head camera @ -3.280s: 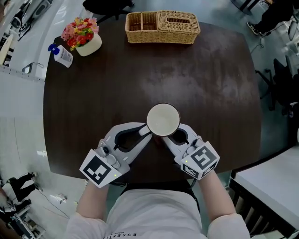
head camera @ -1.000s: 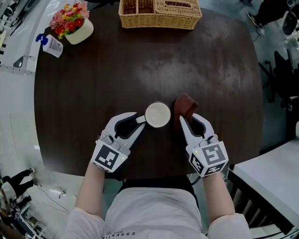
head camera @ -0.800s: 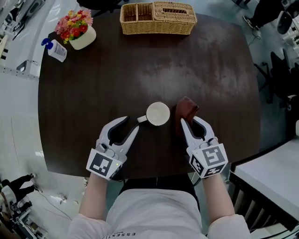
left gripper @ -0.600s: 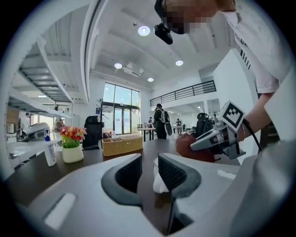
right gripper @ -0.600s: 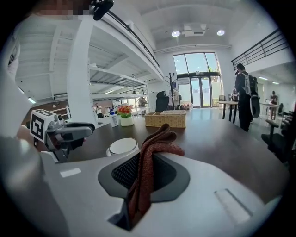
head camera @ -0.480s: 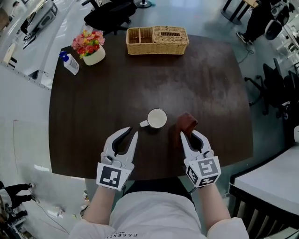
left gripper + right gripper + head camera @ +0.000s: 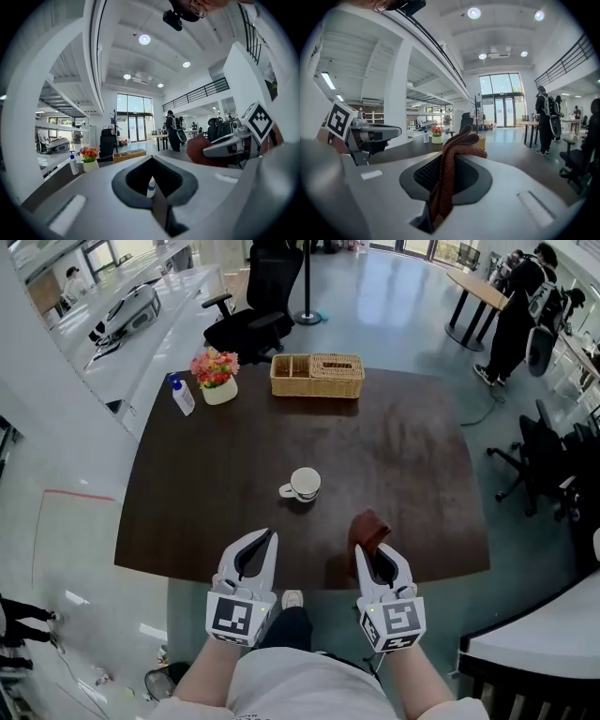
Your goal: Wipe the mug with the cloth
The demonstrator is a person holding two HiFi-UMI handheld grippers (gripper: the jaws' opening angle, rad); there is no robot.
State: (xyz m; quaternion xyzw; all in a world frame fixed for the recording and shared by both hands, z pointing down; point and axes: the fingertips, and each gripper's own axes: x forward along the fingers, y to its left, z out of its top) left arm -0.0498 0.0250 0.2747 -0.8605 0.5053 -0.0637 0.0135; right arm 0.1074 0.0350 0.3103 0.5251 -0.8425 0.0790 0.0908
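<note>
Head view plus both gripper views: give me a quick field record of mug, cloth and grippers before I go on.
mug: upright on the table, handle toward the person's left, nothing touching it
cloth: brown, clamped in the right gripper, bunched beyond its jaws
left gripper: jaws together, empty, over the table's near edge
right gripper: shut on the cloth, short of the mug
cloth to mug contact: none
far side of table: basket, flower pot, bottle
</note>
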